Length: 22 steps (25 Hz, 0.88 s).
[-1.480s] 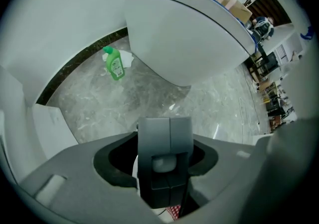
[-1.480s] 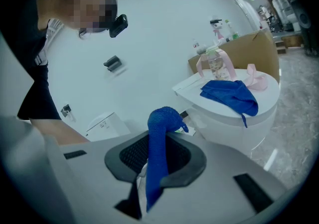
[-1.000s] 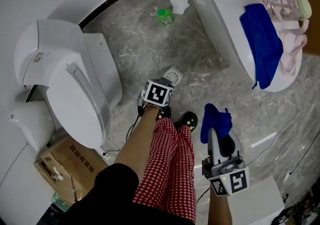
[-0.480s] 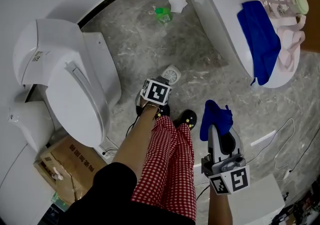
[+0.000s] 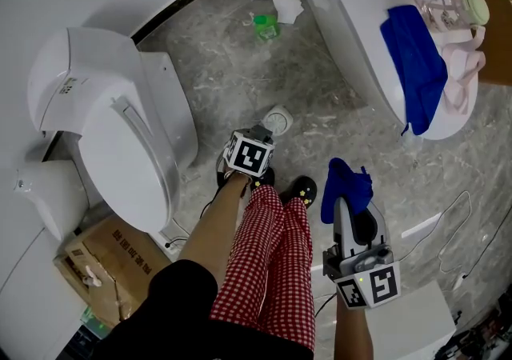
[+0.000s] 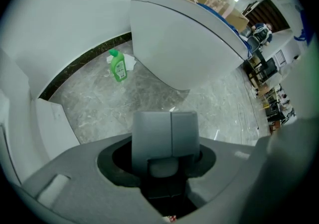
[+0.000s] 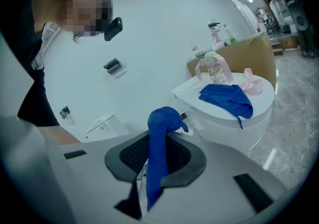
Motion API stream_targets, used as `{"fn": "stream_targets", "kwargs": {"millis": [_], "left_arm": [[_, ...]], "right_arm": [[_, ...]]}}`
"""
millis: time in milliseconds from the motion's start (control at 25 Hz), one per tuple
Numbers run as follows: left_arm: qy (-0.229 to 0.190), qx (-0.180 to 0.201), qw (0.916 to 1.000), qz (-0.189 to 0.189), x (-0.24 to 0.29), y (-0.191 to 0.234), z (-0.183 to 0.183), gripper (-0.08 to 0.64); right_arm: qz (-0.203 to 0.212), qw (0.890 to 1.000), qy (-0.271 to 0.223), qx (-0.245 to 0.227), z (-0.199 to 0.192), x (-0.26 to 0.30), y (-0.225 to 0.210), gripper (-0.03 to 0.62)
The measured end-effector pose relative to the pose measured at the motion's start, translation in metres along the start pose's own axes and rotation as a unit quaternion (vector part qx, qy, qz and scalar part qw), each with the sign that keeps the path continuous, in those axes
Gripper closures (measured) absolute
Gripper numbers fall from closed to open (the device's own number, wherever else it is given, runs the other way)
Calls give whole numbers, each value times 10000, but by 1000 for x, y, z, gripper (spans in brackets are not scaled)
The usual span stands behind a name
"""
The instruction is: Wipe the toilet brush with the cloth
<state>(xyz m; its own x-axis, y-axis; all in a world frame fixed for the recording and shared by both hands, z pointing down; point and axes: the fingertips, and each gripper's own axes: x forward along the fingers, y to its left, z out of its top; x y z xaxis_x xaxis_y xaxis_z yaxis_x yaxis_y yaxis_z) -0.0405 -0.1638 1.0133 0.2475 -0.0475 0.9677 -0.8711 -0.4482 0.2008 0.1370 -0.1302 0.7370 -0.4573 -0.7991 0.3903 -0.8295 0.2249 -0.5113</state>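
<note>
Seeing left gripper (image 6: 171, 118) jaws just closed tip-to-tip with no toilet brush visible between, right gripper (image 7: 160, 141) jaws pinching bunched cloth (image 7: 164, 116), so expecting a missed grab or cloth dragged loose.

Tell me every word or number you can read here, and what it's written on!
No text here can be read.
Toilet lid sticker: too small to read.
Label on the green bottle: blurred.
Marks on the cardboard box: too small to read.
Marker cubes: black-and-white patterns, not words.
</note>
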Motion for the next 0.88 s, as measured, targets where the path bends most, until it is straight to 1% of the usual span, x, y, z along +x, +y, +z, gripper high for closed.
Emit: {"fn": "stream_targets", "kwargs": {"millis": [280, 440, 560, 720, 880], "left_arm": [[-105, 60, 9999, -6, -13, 0, -9, 368], [-152, 382, 9991, -57, -20, -2, -10, 370], [-191, 499, 9985, -80, -23, 0, -15, 371], [-265, 451, 9986, -56, -31, 3, -21, 374], [-506, 282, 9983, -33, -42, 4, -21, 379]], "right_arm": [[60, 10000, 2, -38, 0, -4, 13, 523], [96, 9999, -4, -78, 0, -6, 19, 523], [107, 9999, 4, -101, -1, -8, 23, 523], [131, 9998, -19, -122, 1, -10, 29, 523], [143, 9998, -55, -135, 2, -12, 35, 523]]}}
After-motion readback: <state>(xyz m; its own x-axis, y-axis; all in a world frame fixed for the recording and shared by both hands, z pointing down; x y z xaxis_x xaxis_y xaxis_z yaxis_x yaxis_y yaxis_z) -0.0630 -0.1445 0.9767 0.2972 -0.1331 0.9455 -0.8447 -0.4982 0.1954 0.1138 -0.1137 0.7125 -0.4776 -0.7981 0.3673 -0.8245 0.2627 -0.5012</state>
